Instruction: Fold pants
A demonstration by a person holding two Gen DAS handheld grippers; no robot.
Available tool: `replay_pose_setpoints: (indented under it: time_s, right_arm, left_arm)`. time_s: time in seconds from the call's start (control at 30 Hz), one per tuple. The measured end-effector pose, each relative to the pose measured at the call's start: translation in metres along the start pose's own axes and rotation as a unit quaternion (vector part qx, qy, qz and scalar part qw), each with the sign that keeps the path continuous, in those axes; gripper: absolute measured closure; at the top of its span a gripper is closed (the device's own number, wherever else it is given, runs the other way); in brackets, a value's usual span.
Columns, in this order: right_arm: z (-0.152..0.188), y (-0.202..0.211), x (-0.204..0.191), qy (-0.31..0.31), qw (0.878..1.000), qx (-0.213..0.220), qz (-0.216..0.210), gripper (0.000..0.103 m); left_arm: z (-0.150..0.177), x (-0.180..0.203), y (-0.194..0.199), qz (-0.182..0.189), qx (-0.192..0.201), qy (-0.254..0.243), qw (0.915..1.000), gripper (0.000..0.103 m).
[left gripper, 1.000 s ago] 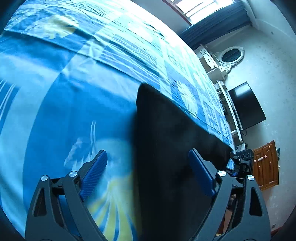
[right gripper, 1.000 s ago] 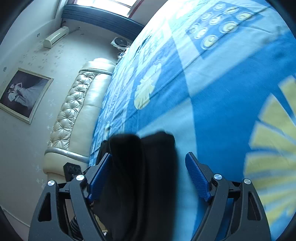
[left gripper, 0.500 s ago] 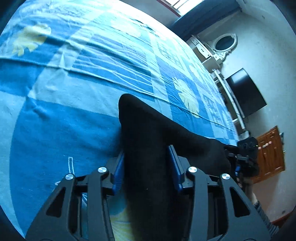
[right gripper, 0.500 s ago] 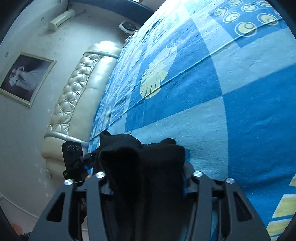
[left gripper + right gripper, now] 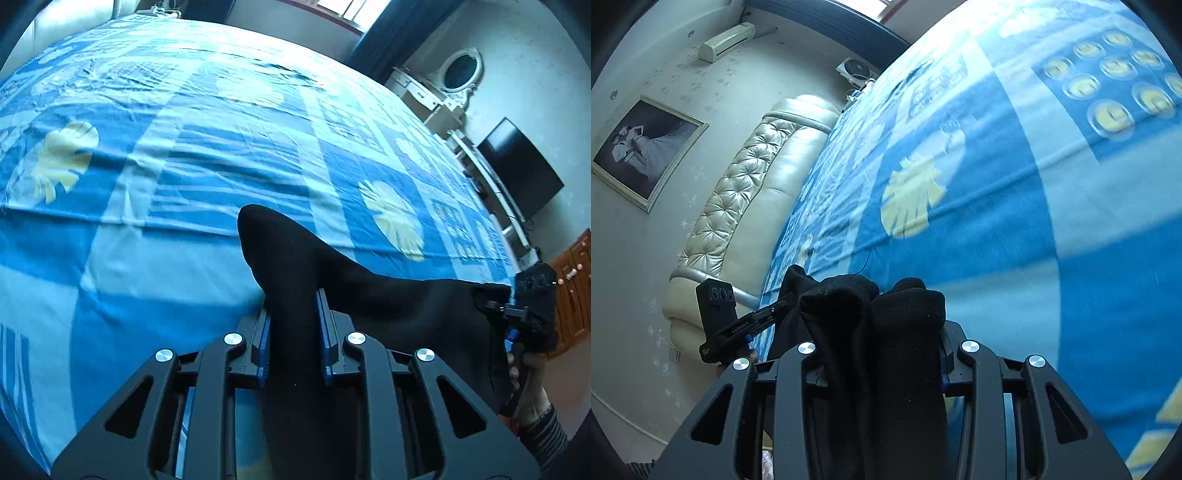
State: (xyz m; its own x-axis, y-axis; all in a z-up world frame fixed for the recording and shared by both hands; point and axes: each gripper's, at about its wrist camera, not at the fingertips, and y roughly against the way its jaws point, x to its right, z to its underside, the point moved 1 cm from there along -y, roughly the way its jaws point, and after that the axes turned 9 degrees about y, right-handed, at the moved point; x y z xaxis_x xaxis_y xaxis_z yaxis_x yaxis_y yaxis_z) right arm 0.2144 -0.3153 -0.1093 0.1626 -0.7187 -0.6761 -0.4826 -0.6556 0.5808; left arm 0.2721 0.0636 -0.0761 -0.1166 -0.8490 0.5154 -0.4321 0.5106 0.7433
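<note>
The black pants hang stretched between both grippers above the blue patterned bed. My left gripper is shut on one end of the pants, with fabric bunched between its blue pads. My right gripper is shut on the other end, a thick bundle that hides its pads. The right gripper also shows at the right in the left wrist view, and the left gripper at the left in the right wrist view.
A cream tufted headboard lies at the bed's far end. A white dresser with an oval mirror, a black TV and a wooden cabinet stand by the right wall.
Both grippers closed from wide open onto the ends of the pants. They then lifted, raising the pants off the bedspread.
</note>
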Motion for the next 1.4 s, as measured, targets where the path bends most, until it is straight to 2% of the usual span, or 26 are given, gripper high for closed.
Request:
replay_pose_setpoints:
  time_s: [0.17, 0.3, 0.37, 0.53, 1.0, 1.03, 1.1, 1.17, 1.23, 1.4]
  right_arm:
    - [-0.026, -0.018, -0.002, 0.009, 1.000, 0.008, 0.007, 0.066]
    - [-0.031, -0.034, 0.015, -0.015, 1.000, -0.013, 0.023, 0.066]
    - [-0.027, -0.037, 0.030, -0.039, 0.999, -0.014, 0.010, 0.066]
    - [-0.024, -0.037, 0.036, -0.047, 0.999, -0.011, -0.004, 0.065]
    - [-0.024, -0.039, 0.030, -0.051, 0.999, -0.010, -0.004, 0.065]
    - [-0.025, -0.037, 0.031, -0.053, 0.999, -0.010, -0.006, 0.063]
    - [-0.026, -0.034, 0.031, -0.061, 0.998, -0.011, -0.011, 0.059]
    - [-0.024, -0.030, 0.029, -0.073, 0.997, -0.008, -0.013, 0.050]
    - [-0.022, -0.021, 0.027, -0.082, 0.997, -0.004, -0.009, 0.045]
    - [-0.007, 0.007, 0.024, -0.099, 0.995, 0.002, -0.006, 0.034]
  left_arm:
    - [-0.022, -0.005, -0.007, -0.034, 0.007, 0.001, 0.9994, 0.083]
    - [-0.026, -0.011, -0.022, -0.052, -0.004, 0.009, 0.9986, 0.082]
    - [-0.025, -0.012, -0.025, -0.052, -0.005, 0.008, 0.9986, 0.081]
    - [-0.022, -0.013, -0.027, -0.055, -0.002, 0.007, 0.9985, 0.079]
    - [-0.022, -0.015, -0.030, -0.057, -0.005, 0.008, 0.9983, 0.076]
    - [-0.022, -0.015, -0.030, -0.057, -0.006, 0.009, 0.9983, 0.074]
    - [-0.022, -0.017, -0.028, -0.062, -0.006, 0.011, 0.9980, 0.063]
    - [-0.023, -0.020, -0.022, -0.060, -0.004, 0.021, 0.9980, 0.042]
    - [-0.020, -0.027, -0.013, -0.046, -0.007, 0.039, 0.9982, 0.033]
    - [0.004, -0.043, 0.015, 0.001, -0.018, 0.086, 0.9962, 0.024]
